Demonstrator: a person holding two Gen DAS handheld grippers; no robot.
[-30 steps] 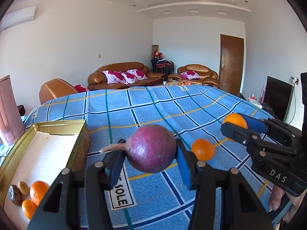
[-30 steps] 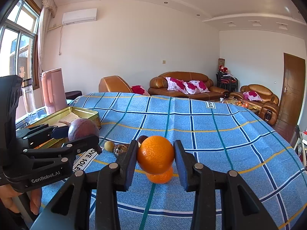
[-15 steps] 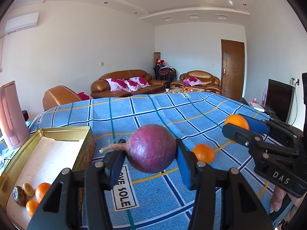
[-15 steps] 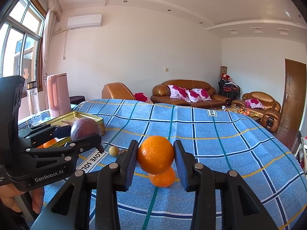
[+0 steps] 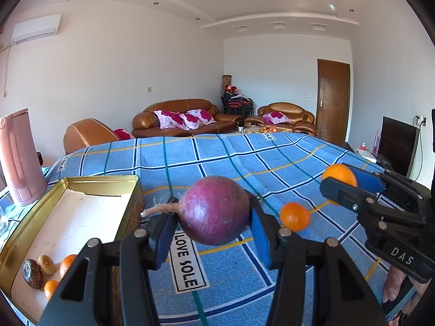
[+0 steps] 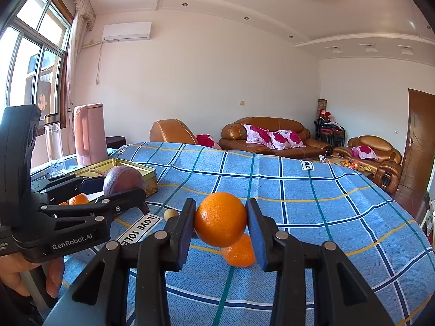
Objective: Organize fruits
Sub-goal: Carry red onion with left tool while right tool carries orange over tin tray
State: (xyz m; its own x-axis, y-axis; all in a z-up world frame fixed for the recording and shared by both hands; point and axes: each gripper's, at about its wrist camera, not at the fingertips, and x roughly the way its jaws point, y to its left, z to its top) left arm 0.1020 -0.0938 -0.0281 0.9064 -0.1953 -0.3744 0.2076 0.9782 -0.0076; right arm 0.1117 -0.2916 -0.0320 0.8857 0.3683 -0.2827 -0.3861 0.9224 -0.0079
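My left gripper is shut on a round purple fruit with a stem and holds it above the blue checked tablecloth, just right of the gold tin tray. The tray holds small oranges and two small brown fruits. My right gripper is shut on an orange, held above the cloth; it also shows in the left wrist view. A second orange lies on the cloth under it. A small yellow fruit lies near the "LOVE SOLE" label.
A pink kettle and a clear bottle stand behind the tray at the table's left edge. Brown sofas and a wooden door lie beyond the table. A black TV screen is at right.
Both grippers have risen and tilted up a little, still holding their fruit. The tray and the loose orange sit lower in view.
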